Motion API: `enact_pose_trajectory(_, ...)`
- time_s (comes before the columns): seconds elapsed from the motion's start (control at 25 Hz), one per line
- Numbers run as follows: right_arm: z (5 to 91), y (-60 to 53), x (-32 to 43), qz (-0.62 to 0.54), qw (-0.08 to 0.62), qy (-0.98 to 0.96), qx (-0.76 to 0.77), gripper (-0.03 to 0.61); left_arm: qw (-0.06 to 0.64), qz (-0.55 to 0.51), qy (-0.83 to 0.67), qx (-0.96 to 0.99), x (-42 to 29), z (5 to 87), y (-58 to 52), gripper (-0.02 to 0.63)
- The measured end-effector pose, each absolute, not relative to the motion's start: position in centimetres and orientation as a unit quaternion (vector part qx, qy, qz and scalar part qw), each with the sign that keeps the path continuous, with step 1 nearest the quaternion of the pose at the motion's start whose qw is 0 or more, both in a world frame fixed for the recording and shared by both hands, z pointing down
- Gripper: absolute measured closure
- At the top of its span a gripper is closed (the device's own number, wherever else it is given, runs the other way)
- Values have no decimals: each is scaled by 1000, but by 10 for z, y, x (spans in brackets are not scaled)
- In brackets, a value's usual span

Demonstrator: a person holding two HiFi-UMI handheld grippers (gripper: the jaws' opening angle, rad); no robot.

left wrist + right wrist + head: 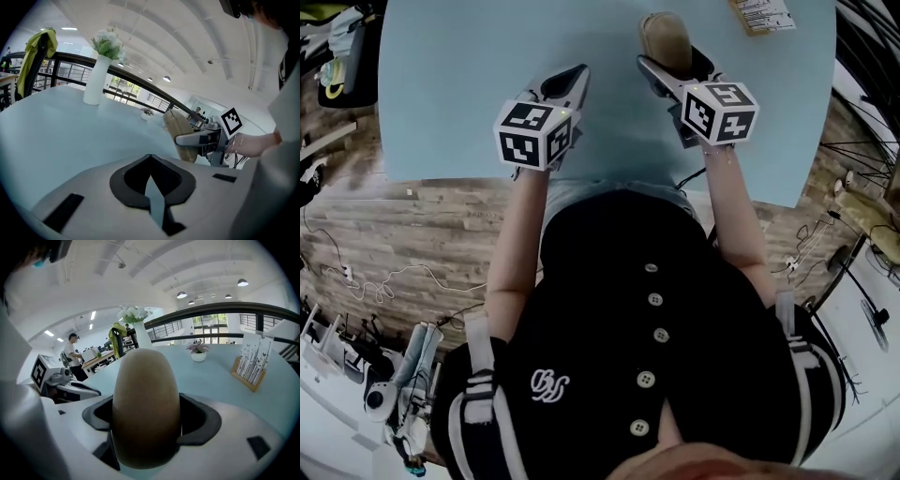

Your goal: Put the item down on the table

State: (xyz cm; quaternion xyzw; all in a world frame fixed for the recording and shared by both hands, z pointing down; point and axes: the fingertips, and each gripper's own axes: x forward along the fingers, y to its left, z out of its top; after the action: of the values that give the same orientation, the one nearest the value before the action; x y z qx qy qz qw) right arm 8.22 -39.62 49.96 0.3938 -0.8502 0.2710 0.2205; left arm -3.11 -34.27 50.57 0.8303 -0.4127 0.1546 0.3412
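The right gripper has its jaws spread about as wide as the brown egg-shaped item and pressed against its two sides. It may be a kiwi, though the frames do not settle that. In the right gripper view the item fills the gap between the jaws, rounded end forward. Its long axis runs along the jaws, so it sticks out past their tips and away from the person.

In the head view it sits in the upper middle of the frame, above the pale blue table and well inside the near edge. The left gripper view shows it at the right of the frame, tilted, with one right jaw across its middle. Its lower end is hidden there behind the left gripper's own body, so whether it touches the tabletop cannot be told.

The left gripper is just beside it, to the left in the head view. Its jaws are all but together, with only a thin sliver of table showing between them, and they hold nothing.

Judged from this, the put-down belongs to the right gripper alone, lowering until the item's underside meets the table and then spreading the jaws. An egg shape may roll sideways once freed.

A white vase of flowers, a small potted plant and a card stand stand well apart from the spot.
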Motion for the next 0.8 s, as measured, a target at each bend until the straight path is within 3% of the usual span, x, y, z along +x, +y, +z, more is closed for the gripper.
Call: enact_pose_trajectory(0.8, 552, -415, 53, 266, 298, -844, 359, 181, 365, 152, -420, 817, -39, 525, -353, 604)
